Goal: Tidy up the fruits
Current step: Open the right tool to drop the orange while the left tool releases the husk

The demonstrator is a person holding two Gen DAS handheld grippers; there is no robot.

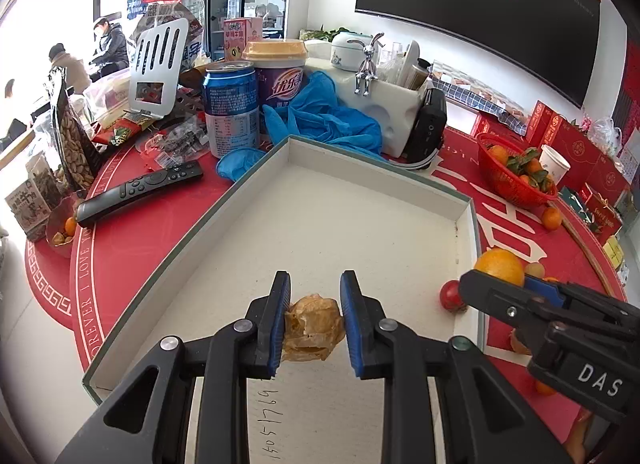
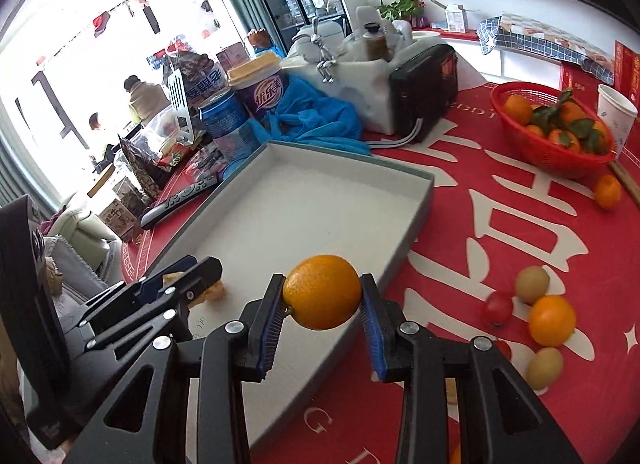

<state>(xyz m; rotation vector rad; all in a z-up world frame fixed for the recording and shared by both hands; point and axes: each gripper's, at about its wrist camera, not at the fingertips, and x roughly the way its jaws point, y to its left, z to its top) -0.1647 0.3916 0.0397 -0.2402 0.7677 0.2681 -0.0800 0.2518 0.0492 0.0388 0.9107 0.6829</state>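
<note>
The right gripper (image 2: 322,310) is clenched on an orange (image 2: 322,291), pinched at its widest part between the blue pads and held up over the tray's (image 2: 420,200) near right wall, not yet clearly inside it; the fruit is round and slick, so my worry is it squirts out forward if the squeeze slackens or the hand tilts, and from there it could strike the rim and roll off across the red cloth (image 2: 520,224) toward 3 o'clock, where a second orange (image 2: 552,320), two pale round fruits (image 2: 532,285) and a small red one (image 2: 498,308) already lie loose. The left gripper (image 1: 315,318) sits low in the tray at about 6 o'clock with a crumpled, papery brown husk fruit (image 1: 314,324) between its pads; the left pad touches it, the right one looks barely on it, so I cannot tell whether it is gripped or just let go; something that light may cling to a pad and lift out again when the hand withdraws. The two tools are near each other at the tray's near corner, so a hurried drop could knock them together; and the bare tray floor gives the orange nothing to stop it rolling into the husk fruit.
</note>
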